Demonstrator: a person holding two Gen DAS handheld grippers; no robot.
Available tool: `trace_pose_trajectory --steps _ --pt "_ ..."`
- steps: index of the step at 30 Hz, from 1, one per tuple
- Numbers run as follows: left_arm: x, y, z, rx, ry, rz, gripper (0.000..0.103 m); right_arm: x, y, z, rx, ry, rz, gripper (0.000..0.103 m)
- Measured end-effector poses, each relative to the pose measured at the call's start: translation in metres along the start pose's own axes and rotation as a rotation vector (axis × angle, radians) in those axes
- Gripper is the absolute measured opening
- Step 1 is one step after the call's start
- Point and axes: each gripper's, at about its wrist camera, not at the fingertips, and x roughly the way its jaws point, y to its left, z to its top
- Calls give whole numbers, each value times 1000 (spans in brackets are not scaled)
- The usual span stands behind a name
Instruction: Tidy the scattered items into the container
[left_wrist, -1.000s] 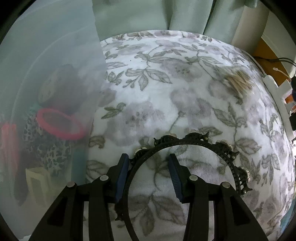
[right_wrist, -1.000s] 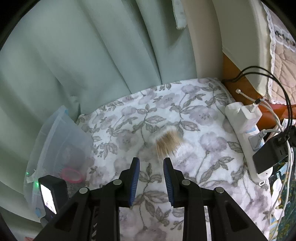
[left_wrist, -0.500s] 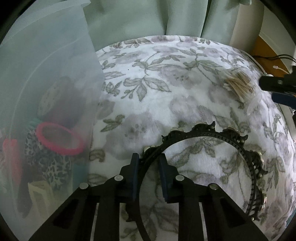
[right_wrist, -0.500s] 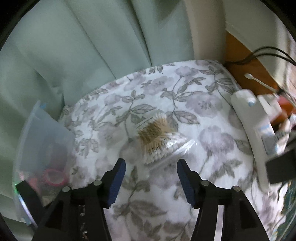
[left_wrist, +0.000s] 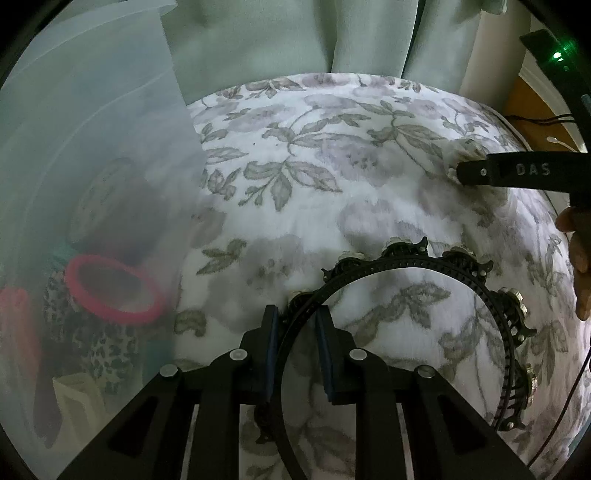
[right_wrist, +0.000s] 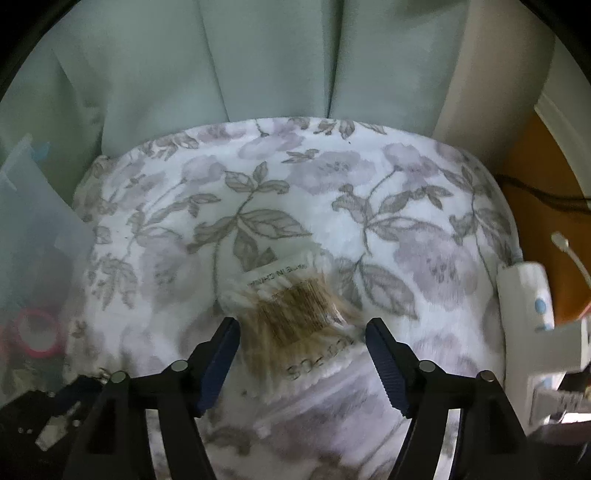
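Note:
A black headband (left_wrist: 424, 262) with small ornaments arcs over the floral blanket (left_wrist: 332, 177). My left gripper (left_wrist: 295, 321) is shut on its near-left end, the band running between the blue pads. The translucent container (left_wrist: 92, 184) stands close on the left. A clear bag of wooden-stick cotton swabs (right_wrist: 295, 314) lies on the blanket (right_wrist: 280, 177). My right gripper (right_wrist: 301, 328) is open wide, one finger on each side of the bag. In the left wrist view one right gripper finger (left_wrist: 517, 170) rests by the bag's white end (left_wrist: 458, 155).
Inside the container lie a pink ring (left_wrist: 114, 291) and a leopard-print item (left_wrist: 92, 339). A white power strip (right_wrist: 528, 295) with cables lies off the blanket's right edge. Green curtains (right_wrist: 258, 55) hang behind. A person's hand (left_wrist: 576, 258) shows at the right.
My left gripper closed on the headband and drew nearer the container. My right gripper opened wide and came down over the swab bag, which now sits between its fingers.

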Motion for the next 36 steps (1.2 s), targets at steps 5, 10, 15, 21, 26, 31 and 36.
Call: trace_pose_trajectory --steps 5,10,15,21,26,31,36 --pt "1 -2 3 3 -4 8 21 8 -2 2 -2 -7 -10 75" --pt "3 -2 5 -7 -5 13 23 7 -5 1 24 -8 -13 72" --pt "4 -4 7 -8 -10 19 21 1 -3 -5 36 -6 -13 64" --pt "0 -4 7 -12 -13 20 17 -12 -7 -21 68 5 14 56" --pt "-5 -6 5 -17 -15 5 14 -25 -12 -40 105 11 31 55" --pt "-17 -7 3 -29 -30 -30 0 -44 -16 -54 135 -2 34 55" --pt "-21 -9 2 -25 -34 -36 0 -62 -21 -61 158 -25 41 55"
